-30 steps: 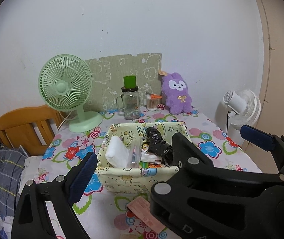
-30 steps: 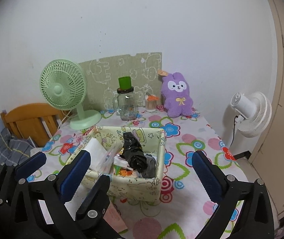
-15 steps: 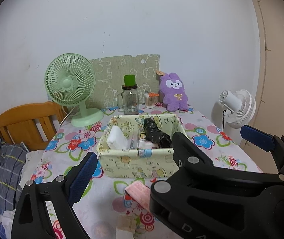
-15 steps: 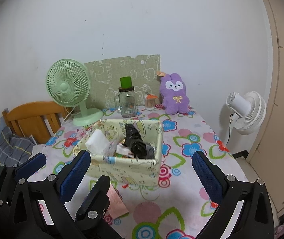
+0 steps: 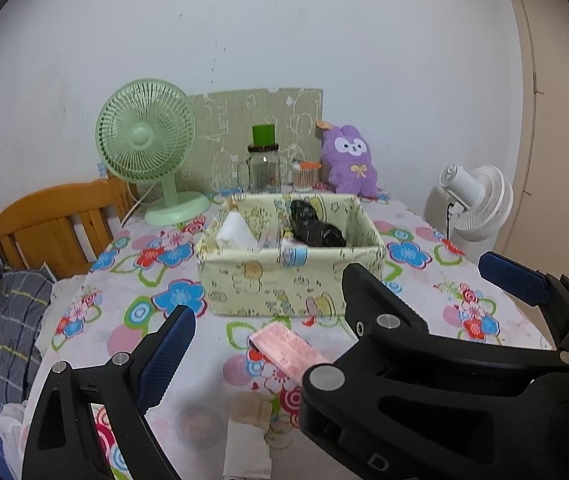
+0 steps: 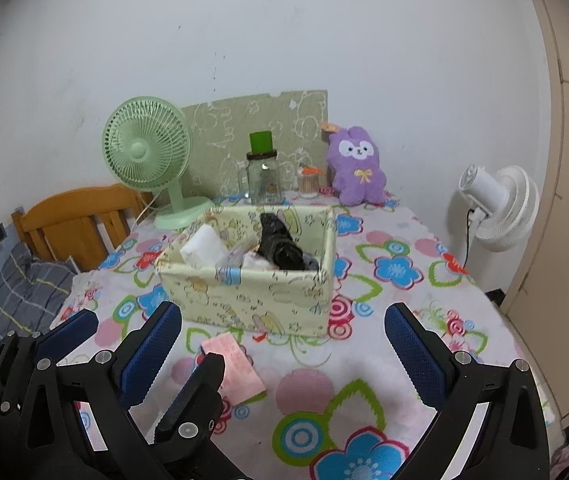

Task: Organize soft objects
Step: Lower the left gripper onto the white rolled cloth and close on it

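A pale yellow fabric box [image 5: 284,284] [image 6: 244,296] stands mid-table, holding a black soft bundle [image 5: 314,226] [image 6: 280,240], a white folded cloth [image 5: 236,232] [image 6: 204,246] and small packets. In front of it lie a pink packet [image 5: 288,350] [image 6: 232,368] and a beige-and-white rolled cloth [image 5: 248,424]. A purple plush rabbit [image 5: 350,160] [image 6: 358,166] sits against the back wall. My left gripper [image 5: 336,288] is open and empty, short of the box. My right gripper [image 6: 282,312] is also open and empty, beside the left one, its body crossing the left wrist view.
A green desk fan [image 5: 148,148], a glass jar with a green lid [image 5: 263,164] and a small swab pot [image 5: 304,174] line the back of the floral tablecloth [image 6: 396,272]. A white fan [image 6: 496,204] stands off the right edge, a wooden bed frame [image 5: 56,224] on the left.
Both grippers have drawn back from the box toward the table's front edge. The pink packet and the rolled cloth have come into view. Both stay open.
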### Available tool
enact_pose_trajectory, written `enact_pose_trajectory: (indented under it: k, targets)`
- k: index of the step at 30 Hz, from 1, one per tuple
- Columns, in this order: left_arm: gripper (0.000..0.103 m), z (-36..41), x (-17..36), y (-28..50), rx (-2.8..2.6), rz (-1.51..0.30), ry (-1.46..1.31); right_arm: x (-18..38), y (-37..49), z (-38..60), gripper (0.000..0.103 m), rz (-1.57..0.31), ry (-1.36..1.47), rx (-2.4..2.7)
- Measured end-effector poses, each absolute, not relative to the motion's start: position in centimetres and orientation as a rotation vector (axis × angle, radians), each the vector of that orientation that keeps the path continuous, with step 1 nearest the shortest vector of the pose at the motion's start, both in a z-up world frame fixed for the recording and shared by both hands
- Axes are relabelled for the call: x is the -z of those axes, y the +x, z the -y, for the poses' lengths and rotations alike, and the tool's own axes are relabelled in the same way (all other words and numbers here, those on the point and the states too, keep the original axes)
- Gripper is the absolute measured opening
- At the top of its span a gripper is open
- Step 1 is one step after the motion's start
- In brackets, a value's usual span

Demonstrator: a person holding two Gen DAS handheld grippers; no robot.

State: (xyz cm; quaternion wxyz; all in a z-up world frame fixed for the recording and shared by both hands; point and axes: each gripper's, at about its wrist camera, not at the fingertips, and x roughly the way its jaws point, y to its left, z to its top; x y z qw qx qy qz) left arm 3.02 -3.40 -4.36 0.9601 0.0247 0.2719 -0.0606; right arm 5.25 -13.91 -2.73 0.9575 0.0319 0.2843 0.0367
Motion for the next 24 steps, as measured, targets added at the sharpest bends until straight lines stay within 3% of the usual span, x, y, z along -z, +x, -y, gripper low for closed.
enact_pose_trajectory:
  k: [24]
  targets:
    - [0.094, 1.7, 12.1, 2.9, 0.098, -0.696, 0.007, 10.4, 4.7, 12.4, 0.103, -0.672, 0.043, -0.102]
